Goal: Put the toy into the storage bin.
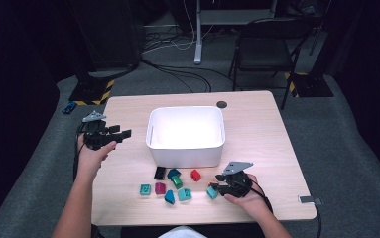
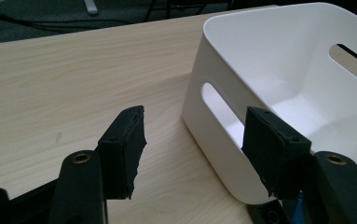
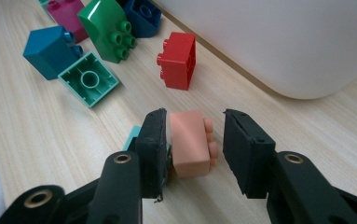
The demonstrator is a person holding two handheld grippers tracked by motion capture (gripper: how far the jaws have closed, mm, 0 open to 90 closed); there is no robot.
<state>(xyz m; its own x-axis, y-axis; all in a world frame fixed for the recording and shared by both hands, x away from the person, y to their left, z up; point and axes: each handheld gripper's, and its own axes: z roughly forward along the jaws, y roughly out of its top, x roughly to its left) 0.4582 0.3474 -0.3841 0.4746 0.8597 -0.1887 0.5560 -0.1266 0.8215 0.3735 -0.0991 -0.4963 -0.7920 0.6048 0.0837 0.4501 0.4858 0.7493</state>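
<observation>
My right gripper point(image 1: 218, 184) is low over the table's front right, its jaws open around a salmon brick point(image 3: 190, 142) that lies on its side. The left pad is against the brick, and a gap shows between the right pad and the studs. A teal brick point(image 1: 212, 192) lies just beside that left jaw. My left gripper point(image 1: 124, 134) hovers left of the white bin point(image 1: 186, 109), open with nothing between its fingers point(image 2: 122, 149). Several loose bricks lie in front of the bin, among them a red one point(image 3: 178, 60), a green one point(image 3: 107, 30) and a mint one point(image 3: 88, 79).
The bin's wall point(image 3: 278, 42) stands close behind the red brick. A black brick point(image 1: 159, 172) and a magenta one point(image 1: 160, 188) lie farther left. A small dark disc point(image 1: 221, 104) sits behind the bin. A grey clip point(image 1: 309, 200) marks the front right edge. A chair point(image 1: 264, 44) stands beyond the table.
</observation>
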